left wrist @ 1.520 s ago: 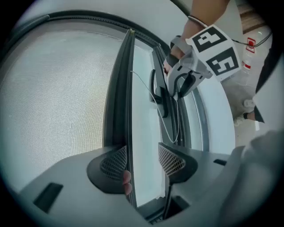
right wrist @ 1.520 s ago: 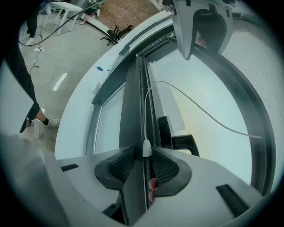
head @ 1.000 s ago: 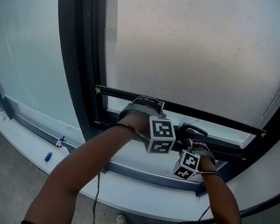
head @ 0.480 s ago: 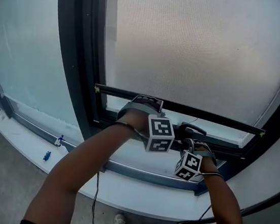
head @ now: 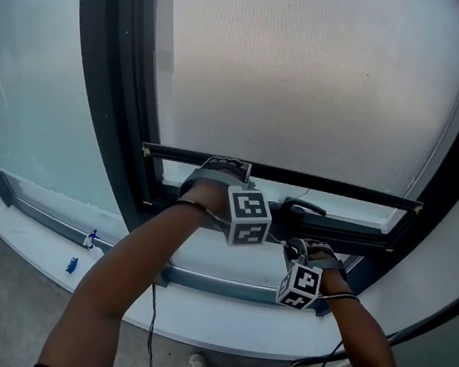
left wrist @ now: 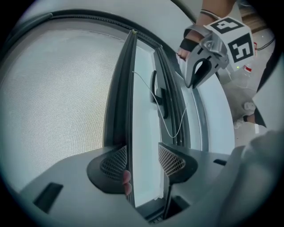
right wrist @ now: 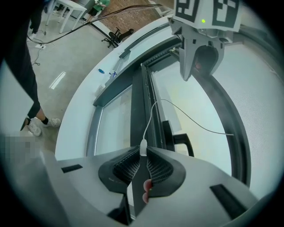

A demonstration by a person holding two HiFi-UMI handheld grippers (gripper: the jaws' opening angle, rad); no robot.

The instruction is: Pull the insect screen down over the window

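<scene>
Now the right hand-held gripper [right wrist: 143,156], jaws just closing, pinches the pull cord [right wrist: 143,145]; left hand-held gripper [left wrist: 143,151] gapes open.

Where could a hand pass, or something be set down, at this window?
Bare: the white sill between the forearms; the strip between screen bar and lower frame, right of the handle. Crowded: mid-gap, where the left gripper stands open at the bar and the right gripper has just closed its jaws on the cord.
</scene>
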